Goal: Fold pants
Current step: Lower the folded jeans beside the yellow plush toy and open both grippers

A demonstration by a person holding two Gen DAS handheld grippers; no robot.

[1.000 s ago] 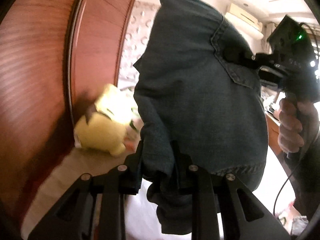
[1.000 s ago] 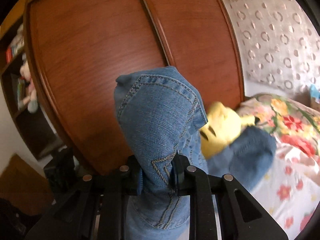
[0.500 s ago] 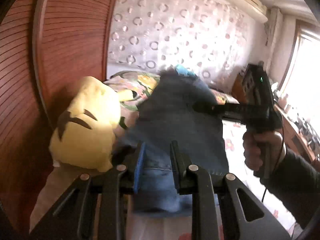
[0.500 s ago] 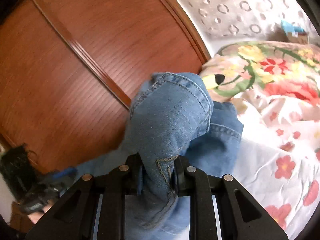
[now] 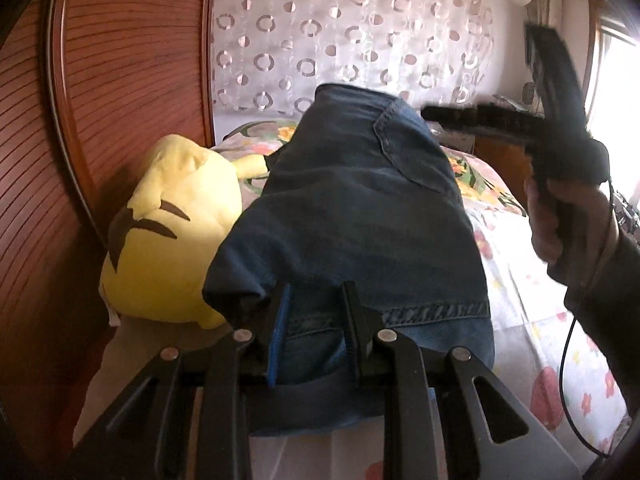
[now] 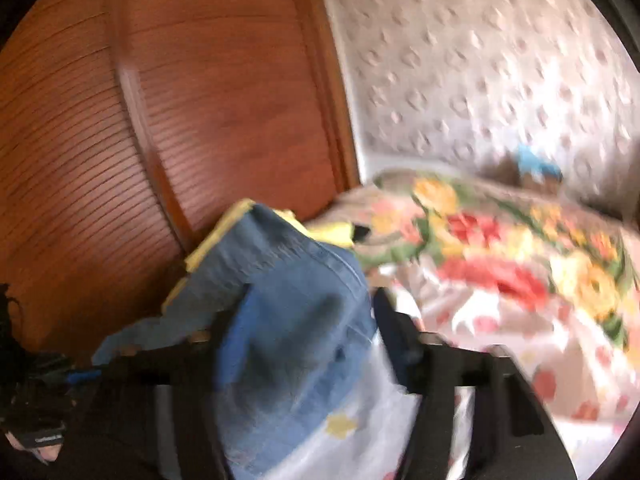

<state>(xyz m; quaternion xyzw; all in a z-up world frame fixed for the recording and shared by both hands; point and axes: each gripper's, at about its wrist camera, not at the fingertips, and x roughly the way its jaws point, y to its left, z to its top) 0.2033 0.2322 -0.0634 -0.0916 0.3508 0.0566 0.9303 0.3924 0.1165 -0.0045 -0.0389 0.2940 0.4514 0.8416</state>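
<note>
The blue denim pants lie bunched in a folded heap on the bed, leaning against a yellow plush toy. My left gripper is shut on the near hem edge of the heap, with denim pinched between its pads. In the right wrist view, which is blurred, the pants sit between the fingers of my right gripper. Its jaws are opening: the cloth rests by the left finger and a gap shows at the right finger. A hand holds that gripper at the far side of the heap.
A reddish wooden panel stands close on the left behind the plush toy. The white flowered sheet spreads to the right, with a bright floral quilt further back. A patterned curtain covers the far wall.
Both grippers came down and carried the raised pants onto the bed beside the plush toy. The right jaws, earlier pinched on a denim fold, now stand wider apart around it.
</note>
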